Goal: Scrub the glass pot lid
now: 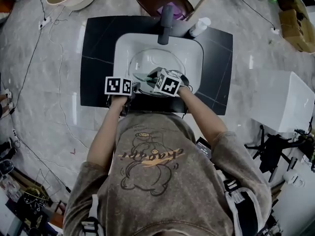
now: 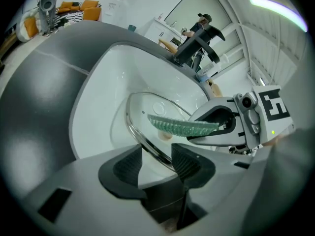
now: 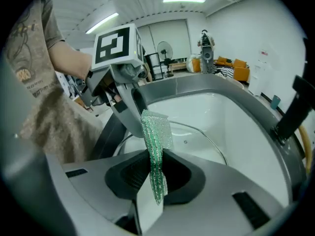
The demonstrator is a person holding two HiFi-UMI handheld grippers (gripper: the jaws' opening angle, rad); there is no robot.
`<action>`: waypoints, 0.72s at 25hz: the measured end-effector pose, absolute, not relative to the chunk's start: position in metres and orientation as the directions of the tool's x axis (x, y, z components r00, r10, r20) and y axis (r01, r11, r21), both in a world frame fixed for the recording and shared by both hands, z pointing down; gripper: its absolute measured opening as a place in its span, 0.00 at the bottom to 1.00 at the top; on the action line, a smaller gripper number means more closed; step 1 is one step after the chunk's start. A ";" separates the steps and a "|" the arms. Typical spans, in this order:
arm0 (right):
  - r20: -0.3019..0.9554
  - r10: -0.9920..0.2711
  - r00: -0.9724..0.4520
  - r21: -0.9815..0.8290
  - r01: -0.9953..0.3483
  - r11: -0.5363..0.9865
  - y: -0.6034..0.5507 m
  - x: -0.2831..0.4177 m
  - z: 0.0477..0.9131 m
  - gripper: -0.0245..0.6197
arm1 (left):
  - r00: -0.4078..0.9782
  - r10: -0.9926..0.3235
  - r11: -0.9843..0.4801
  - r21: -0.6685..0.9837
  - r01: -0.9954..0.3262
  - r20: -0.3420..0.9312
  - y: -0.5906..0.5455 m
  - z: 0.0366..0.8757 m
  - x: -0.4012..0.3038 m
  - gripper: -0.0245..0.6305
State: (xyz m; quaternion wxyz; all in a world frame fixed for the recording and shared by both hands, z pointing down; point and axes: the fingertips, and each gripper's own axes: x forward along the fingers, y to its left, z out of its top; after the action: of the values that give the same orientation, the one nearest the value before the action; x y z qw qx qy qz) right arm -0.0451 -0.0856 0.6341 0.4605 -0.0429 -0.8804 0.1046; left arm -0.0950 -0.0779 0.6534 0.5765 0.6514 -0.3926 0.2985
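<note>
Over the lid (image 1: 147, 58), right claw (image 3: 156, 170) nose-down

We squeeze a green sparkly scrubber (image 3: 155, 132) in our right gripper (image 3: 155, 173). It stands straight up between the shut jaws. Behind it, a glass lid (image 3: 202, 136) sits in the white sink (image 3: 236, 112). Our left gripper (image 3: 130, 117), with its black-and-white cube, reaches down to the lid's near edge. A black tap (image 3: 295, 109) stands at the right.
</note>
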 end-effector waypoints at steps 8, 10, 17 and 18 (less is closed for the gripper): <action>0.823 0.265 -0.503 -0.259 0.082 0.962 -0.083 -0.069 0.650 0.17 | 0.517 -0.176 -0.031 0.520 -0.853 0.838 -0.082 0.653 -0.100 0.33; 0.826 0.274 -0.493 -0.264 0.091 0.960 -0.084 -0.072 0.654 0.17 | 0.519 -0.176 -0.027 0.523 -0.852 0.836 -0.082 0.654 -0.100 0.33; 0.839 0.268 -0.473 -0.269 0.067 0.961 -0.099 -0.085 0.672 0.17 | 0.527 -0.163 -0.010 0.532 -0.846 0.834 -0.085 0.655 -0.105 0.32; 0.841 0.263 -0.473 -0.269 0.058 0.961 -0.102 -0.086 0.674 0.17 | 0.526 -0.162 -0.009 0.531 -0.847 0.835 -0.085 0.655 -0.105 0.32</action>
State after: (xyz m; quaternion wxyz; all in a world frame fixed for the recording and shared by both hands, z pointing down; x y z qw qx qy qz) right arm -0.0856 -0.1022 0.6745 0.5045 -0.0942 -0.8522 0.1020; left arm -0.1055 -0.0851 0.6550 0.5861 0.6476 -0.3896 0.2922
